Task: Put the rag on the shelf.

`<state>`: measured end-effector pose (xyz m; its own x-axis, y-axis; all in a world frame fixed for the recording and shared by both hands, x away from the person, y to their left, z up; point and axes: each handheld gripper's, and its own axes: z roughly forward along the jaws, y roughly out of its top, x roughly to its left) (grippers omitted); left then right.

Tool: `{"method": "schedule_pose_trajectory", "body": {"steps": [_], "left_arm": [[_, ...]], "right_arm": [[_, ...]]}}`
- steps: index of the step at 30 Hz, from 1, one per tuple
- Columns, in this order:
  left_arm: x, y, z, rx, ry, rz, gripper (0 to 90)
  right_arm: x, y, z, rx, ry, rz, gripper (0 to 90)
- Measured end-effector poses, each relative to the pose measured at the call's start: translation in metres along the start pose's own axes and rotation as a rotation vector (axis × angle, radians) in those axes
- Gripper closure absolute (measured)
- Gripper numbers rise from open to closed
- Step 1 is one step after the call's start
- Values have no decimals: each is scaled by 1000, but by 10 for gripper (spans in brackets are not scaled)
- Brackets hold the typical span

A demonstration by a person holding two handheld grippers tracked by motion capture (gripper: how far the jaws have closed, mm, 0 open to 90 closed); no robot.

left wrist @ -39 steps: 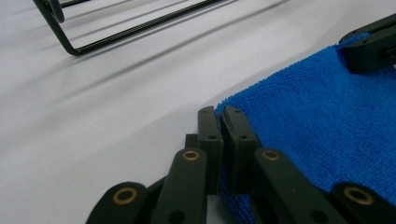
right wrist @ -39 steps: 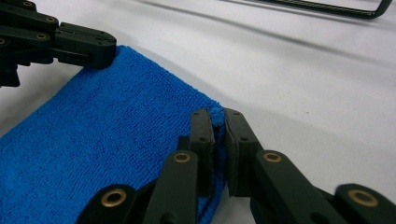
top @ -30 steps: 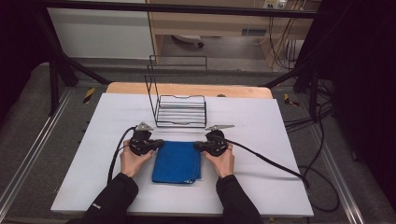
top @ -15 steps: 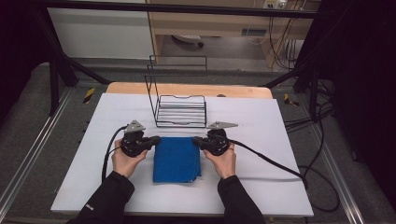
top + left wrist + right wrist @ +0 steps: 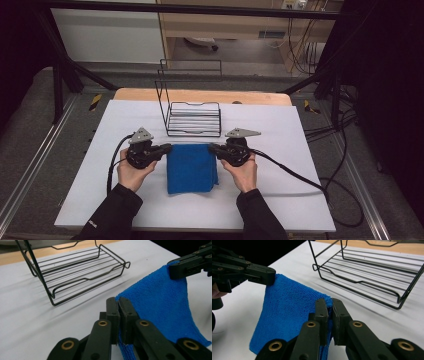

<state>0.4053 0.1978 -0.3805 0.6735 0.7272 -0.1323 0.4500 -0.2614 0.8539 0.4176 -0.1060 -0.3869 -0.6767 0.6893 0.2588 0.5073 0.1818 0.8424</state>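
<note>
- In the high view, the blue cloth [image 5: 192, 168] sat at the centre of the frame, on the white table [image 5: 280, 130], its top edge stretched between the two grippers.
- The left gripper [image 5: 168, 148] was left of centre, its jaws pressed together on the cloth's upper left corner.
- The right gripper [image 5: 212, 148] was right of centre, its jaws pinching the upper right corner.
- In the left gripper view, the two black jaws at the bottom middle were clamped on a cloth corner [image 5: 160, 305], with the other gripper biting the far corner at the upper right of the frame.
- In the right gripper view, the jaws at the bottom middle nipped the cloth edge [image 5: 287, 312], and the left gripper held the corner at the upper left.
- The cloth hung down from the two grips; its lower edge seemed to rest on the table, though that was hard to judge.
- The black wire rack [image 5: 194, 119] stood just above the cloth in the high view, apart from it.
- A hand [image 5: 133, 173] held each gripper from the bottom of the frame.
</note>
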Motion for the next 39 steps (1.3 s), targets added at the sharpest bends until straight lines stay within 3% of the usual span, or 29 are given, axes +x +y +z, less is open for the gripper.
{"method": "schedule_pose_trajectory", "body": {"steps": [13, 39], "left_arm": [[-12, 12, -14, -55, -3, 12, 867], [-24, 36, -29, -153, 2, 41, 867]], "right_arm": [[9, 13, -21, -60, -14, -57, 847], [18, 34, -47, -170, -25, -105, 848]]}}
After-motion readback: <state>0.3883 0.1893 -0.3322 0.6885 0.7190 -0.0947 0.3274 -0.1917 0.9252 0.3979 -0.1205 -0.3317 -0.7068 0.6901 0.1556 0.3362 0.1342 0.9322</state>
